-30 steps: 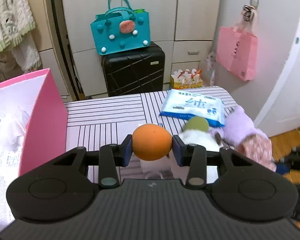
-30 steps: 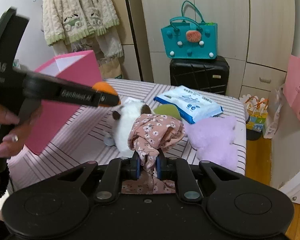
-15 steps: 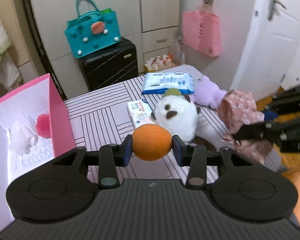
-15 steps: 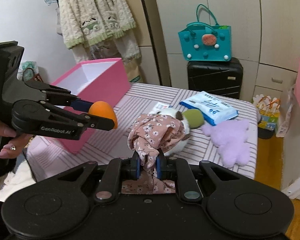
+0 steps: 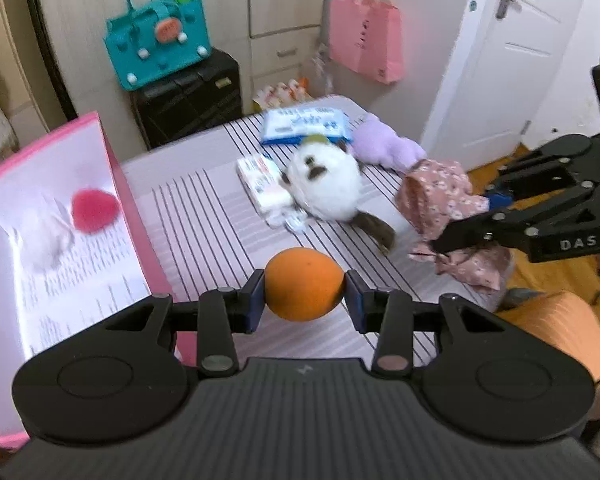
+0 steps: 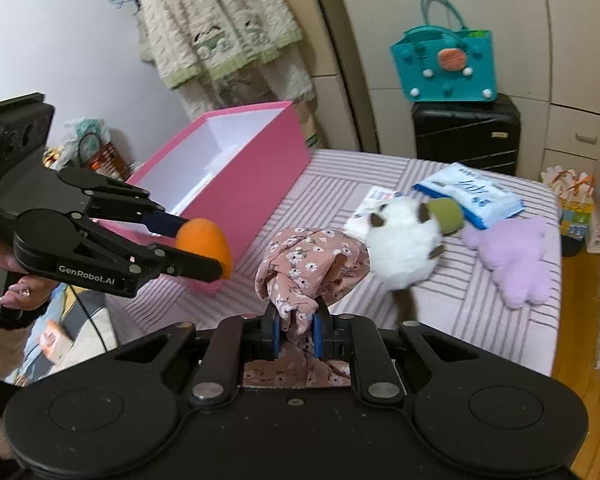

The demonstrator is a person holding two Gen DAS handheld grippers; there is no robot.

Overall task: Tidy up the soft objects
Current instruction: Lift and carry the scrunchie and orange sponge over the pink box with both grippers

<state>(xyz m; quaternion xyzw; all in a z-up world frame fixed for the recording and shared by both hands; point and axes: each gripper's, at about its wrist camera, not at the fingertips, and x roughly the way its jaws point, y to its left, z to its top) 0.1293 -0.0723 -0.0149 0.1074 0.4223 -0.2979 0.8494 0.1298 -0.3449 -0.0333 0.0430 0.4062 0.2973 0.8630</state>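
Both tools have lifted and swung toward the open pink cardboard box (image 6: 236,184) since a second ago; the box now fills more of the left wrist view and its inside shows. Left tool (image 5: 305,295) pinches the round orange foam ball (image 5: 305,284) across its middle, pads pressed on both sides. Right tool (image 6: 295,330) is clamped on a bunch of the pink floral fabric (image 6: 312,264), rest of the cloth hanging loose above and below the pads. Box sits at the left end of the striped desk (image 6: 380,176), open top up, with a red pompom (image 5: 94,210) and something white and fluffy already inside. Ball is in the air just beside the box's near wall, on the desk side of the rim, so the left hand is the nearer one; floral fabric hangs farther right over the desk. Looks like ball goes in first: carry it left over the rim, then release. White plush toy (image 6: 400,240), purple plush (image 6: 516,264) and blue wipes pack (image 6: 472,192) are not yet sorted.
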